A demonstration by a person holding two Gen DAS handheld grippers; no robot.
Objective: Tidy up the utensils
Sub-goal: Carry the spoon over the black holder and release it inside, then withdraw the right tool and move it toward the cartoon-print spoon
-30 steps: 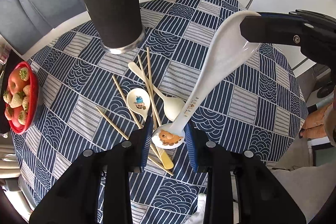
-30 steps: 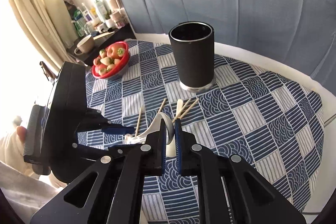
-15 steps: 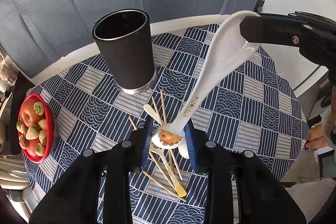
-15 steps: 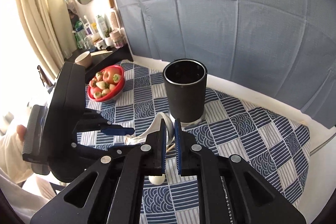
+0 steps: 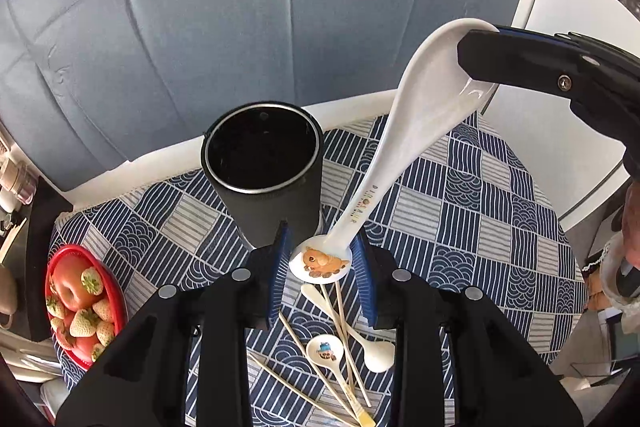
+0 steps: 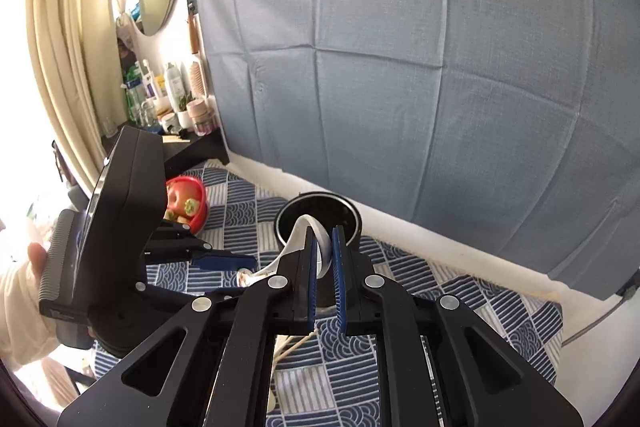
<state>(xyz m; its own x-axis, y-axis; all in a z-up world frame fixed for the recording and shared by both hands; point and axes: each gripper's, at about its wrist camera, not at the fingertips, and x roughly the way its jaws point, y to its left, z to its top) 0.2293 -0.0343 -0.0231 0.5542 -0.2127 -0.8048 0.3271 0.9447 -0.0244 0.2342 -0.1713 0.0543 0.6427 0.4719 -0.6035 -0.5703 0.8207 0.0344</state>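
Left gripper (image 5: 322,263) angled down, fingers clamping white spoon (image 5: 404,147) handle end; right gripper (image 6: 325,247) fingers pinching bowl end, above black holder (image 5: 262,179).

The left gripper (image 5: 322,263) is pointing steeply downward, its fingers (image 5: 280,259) clamping a ladle's (image 5: 404,143) handle end. The right gripper (image 6: 325,247) is angling down less steeply, fingers (image 6: 339,251) pinching the ladle's bowl rim.
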